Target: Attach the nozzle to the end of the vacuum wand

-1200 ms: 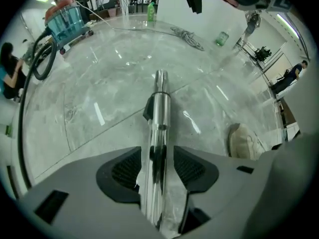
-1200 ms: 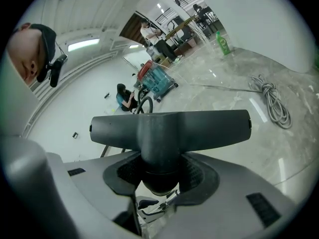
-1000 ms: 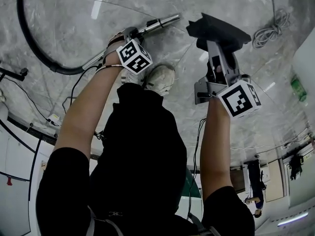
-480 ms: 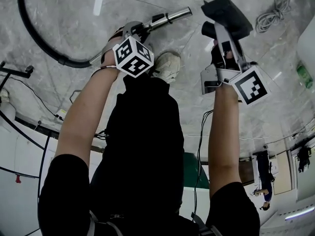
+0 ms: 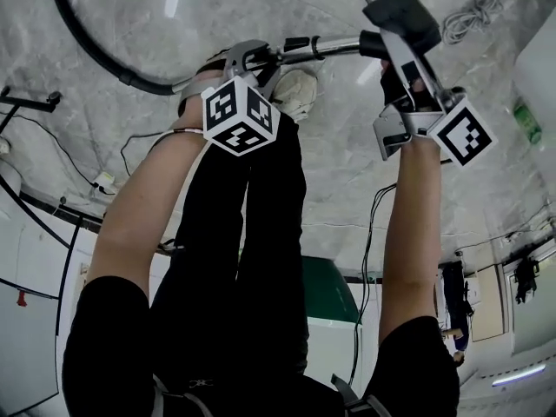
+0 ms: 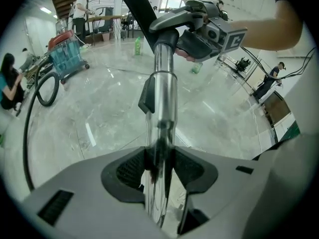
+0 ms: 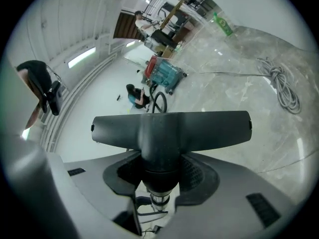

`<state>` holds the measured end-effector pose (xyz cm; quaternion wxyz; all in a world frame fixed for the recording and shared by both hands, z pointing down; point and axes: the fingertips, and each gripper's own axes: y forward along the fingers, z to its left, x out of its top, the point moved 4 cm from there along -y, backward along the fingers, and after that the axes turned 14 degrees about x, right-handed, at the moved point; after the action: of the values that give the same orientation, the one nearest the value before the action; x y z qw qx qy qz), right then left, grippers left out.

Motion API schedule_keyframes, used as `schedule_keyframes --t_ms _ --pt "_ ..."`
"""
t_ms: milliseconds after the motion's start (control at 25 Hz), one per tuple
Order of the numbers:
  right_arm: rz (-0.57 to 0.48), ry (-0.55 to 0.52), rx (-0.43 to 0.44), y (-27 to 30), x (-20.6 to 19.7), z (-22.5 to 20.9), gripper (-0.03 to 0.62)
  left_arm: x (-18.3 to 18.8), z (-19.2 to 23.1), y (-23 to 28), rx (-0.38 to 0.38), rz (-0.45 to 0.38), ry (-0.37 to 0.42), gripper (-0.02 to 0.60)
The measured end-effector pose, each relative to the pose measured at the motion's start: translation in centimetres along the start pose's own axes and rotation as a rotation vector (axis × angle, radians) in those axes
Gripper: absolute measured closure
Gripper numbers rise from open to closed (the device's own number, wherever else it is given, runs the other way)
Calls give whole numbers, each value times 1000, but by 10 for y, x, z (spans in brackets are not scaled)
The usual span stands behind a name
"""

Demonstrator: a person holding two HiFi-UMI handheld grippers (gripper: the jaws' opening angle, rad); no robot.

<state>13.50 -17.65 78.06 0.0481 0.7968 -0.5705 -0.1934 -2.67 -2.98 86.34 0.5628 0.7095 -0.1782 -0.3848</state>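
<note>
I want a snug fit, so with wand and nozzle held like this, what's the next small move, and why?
Probably press the nozzle straight onto the wand: the right tool grips the nozzle's neck, the left tool grips the wand, and their ends meet.

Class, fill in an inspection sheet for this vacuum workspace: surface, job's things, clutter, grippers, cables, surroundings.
Surface: polished grey stone floor.
Job's things: wand tip at nozzle neck; whether seated cannot be told.
Clutter: green bottle on the floor.
Grippers: left gripper shut on wand; right gripper shut on nozzle.
Cables: grey coil; black hose.
Surroundings: teal cart, people far off.
</note>
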Motion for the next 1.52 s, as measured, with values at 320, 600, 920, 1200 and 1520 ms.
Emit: schedule_keyframes --t_ms 320,600,920,1200,1520 --pt "318 -253 191 1 -3 49 407 7 -15 -27 -27 -51 0 403" --pt "157 -199 69 5 -12 46 408 25 -11 -23 3 -103 -25 400" --pt "198 -226 151 18 -26 60 408 27 -12 -26 -140 -152 -38 402" --pt "173 -174 319 22 -48 68 410 10 -13 -46 -357 -124 -18 402" --pt "29 -138 21 14 -60 71 410 7 -21 -48 -372 -124 14 403"
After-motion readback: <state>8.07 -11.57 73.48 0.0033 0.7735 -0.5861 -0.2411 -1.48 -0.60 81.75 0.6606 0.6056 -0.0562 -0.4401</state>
